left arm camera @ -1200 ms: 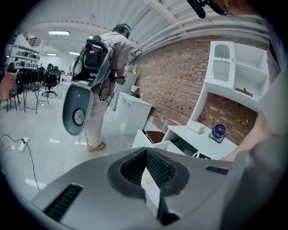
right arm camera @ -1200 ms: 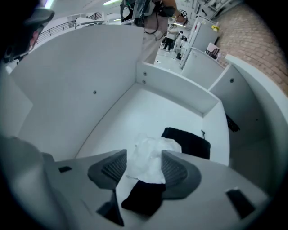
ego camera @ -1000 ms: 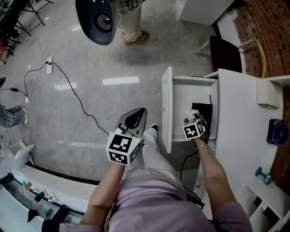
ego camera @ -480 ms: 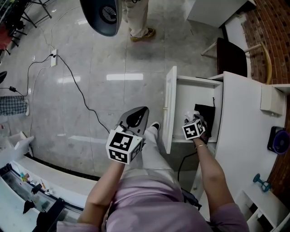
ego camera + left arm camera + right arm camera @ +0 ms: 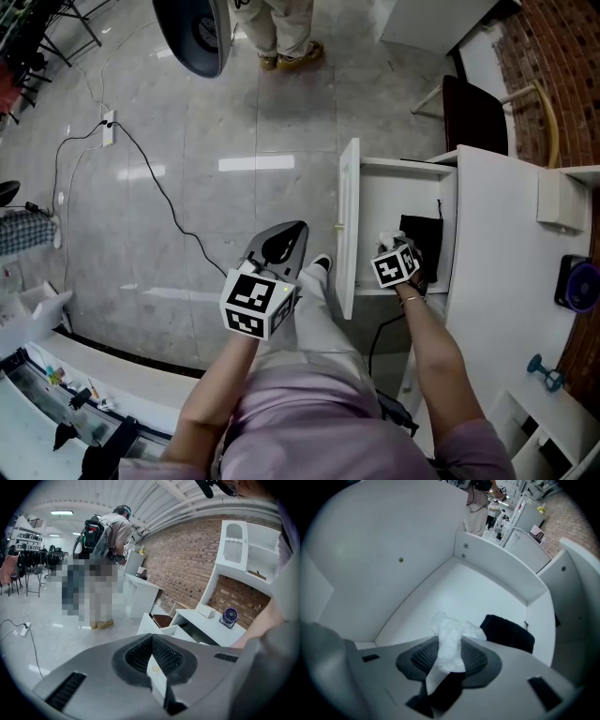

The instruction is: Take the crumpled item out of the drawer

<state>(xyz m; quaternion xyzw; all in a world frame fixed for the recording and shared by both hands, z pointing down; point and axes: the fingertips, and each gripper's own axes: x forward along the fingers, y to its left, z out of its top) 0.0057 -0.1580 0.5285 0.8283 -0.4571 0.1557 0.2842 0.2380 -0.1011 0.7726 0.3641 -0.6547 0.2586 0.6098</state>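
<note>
Counts: two grippers, one open drawer, one crumpled item, one black item. Right gripper point(image 5: 449, 654) is down inside the white drawer point(image 5: 483, 590), jaws closing, pads already pinching the crumpled white item point(image 5: 452, 630), which sticks up between them and sits just above the drawer floor near the front. Flat black item point(image 5: 508, 632) lies on the drawer floor just beside it, toward the back right; can't tell what it is. Left gripper point(image 5: 152, 637) is held out over the floor, well apart from the drawer, jaws together at the tips, nothing in them. The drawer is pulled out from a white desk point(image 5: 497, 262). On the desktop: one small purple fan point(image 5: 575, 279) and one white box point(image 5: 555, 197), well apart from each other. One dark chair point(image 5: 473, 112) stands beyond the desk by a red brick wall point(image 5: 553, 66). Floor point(image 5: 187, 225) is glossy grey tile with ceiling lights reflecting off it; one black cable point(image 5: 159, 197) runs across it from a white power strip point(image 5: 108, 122). One bystander in the room, shoes point(image 5: 286, 58) at the top of the head view, backpack on in the left gripper view.
</note>
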